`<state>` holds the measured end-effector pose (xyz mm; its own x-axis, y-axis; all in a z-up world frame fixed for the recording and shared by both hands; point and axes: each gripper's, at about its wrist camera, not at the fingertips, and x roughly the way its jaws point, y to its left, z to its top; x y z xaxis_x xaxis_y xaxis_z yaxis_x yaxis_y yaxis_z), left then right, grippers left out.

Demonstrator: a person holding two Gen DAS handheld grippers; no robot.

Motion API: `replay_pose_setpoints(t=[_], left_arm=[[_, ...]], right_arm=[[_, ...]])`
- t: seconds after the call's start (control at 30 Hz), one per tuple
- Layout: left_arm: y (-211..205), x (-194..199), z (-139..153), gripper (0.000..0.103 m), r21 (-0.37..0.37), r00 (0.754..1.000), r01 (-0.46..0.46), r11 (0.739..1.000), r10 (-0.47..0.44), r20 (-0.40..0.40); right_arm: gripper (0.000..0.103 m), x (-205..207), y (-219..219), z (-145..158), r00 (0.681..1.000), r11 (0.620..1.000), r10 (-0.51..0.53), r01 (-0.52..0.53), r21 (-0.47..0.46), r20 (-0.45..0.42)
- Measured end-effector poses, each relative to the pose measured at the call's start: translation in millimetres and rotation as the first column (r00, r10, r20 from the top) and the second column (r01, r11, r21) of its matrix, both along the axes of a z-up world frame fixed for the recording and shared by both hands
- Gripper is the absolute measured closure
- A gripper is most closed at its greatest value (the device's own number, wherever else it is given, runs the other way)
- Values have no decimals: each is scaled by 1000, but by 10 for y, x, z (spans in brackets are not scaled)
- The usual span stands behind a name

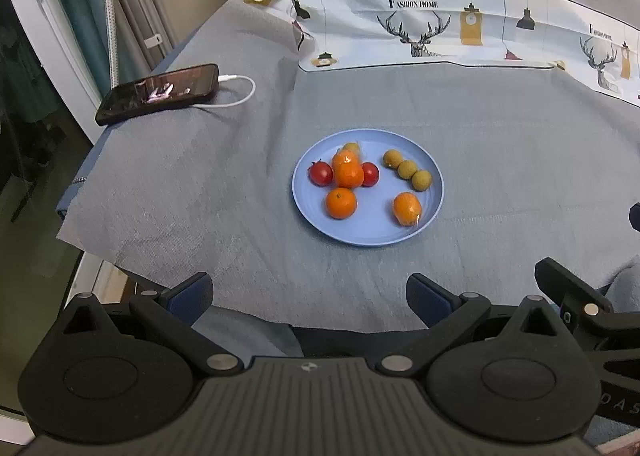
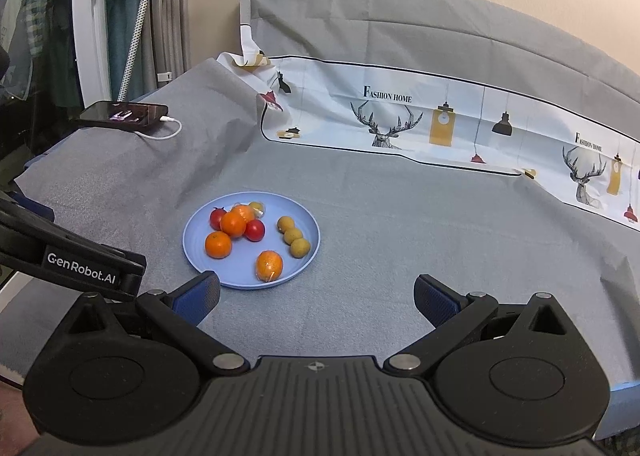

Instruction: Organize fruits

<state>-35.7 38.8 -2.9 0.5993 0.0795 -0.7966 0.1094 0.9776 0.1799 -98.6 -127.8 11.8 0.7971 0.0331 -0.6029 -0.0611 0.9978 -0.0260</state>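
Note:
A light blue plate (image 1: 432, 192) (image 2: 308, 252) sits on the grey cloth and holds all the fruit. On it are a stacked orange (image 1: 348, 172) (image 2: 233, 223), a lone orange (image 1: 341, 203) (image 2: 218, 244), a wrapped orange (image 1: 407, 208) (image 2: 269, 265), two red tomatoes (image 1: 321, 173) (image 2: 255, 230), and a row of three yellow-brown longans (image 1: 408, 169) (image 2: 293, 235). My left gripper (image 1: 310, 298) is open and empty, short of the plate. My right gripper (image 2: 316, 298) is open and empty, just right of the plate's near rim.
A black phone (image 1: 158, 93) (image 2: 124, 114) with a white cable lies at the table's far left corner. A white deer-print cloth (image 1: 440, 32) (image 2: 400, 116) runs along the back. The table drops off at the left edge. The left gripper's body (image 2: 80, 264) shows at the right wrist view's left.

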Motion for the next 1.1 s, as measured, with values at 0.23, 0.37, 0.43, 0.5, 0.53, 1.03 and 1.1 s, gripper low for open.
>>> replay_pose_setpoints(t=[0.23, 0.37, 0.43, 0.5, 0.53, 1.03, 1.1], left_arm=[[-4, 6, -17, 0, 16, 1000, -3, 1000, 3, -5], [-9, 8, -33, 0, 36, 1000, -3, 999, 3, -8], [-1, 11, -33, 0, 30, 1000, -1, 1000, 1, -11], [4, 12, -30, 0, 22, 1000, -1, 1000, 1, -14], [8, 12, -29, 0, 19, 1000, -1, 1000, 2, -16], [17, 22, -31, 0, 8, 1000, 1, 1000, -1, -24], [12, 21, -30, 0, 9, 1000, 0, 1000, 0, -23]], right_arm=[[1, 4, 12, -4, 1000, 1000, 4, -4, -6, -2], [1, 7, 11, -2, 1000, 1000, 6, -6, -8, -2], [1, 7, 15, -2, 1000, 1000, 5, -5, -8, -2], [1, 9, 14, -2, 1000, 1000, 6, -6, -9, -3], [1, 10, 15, -2, 1000, 1000, 5, -5, -8, -2], [1, 10, 11, -1, 1000, 1000, 6, -6, -9, -2], [1, 11, 10, -2, 1000, 1000, 6, -6, -9, -2]])
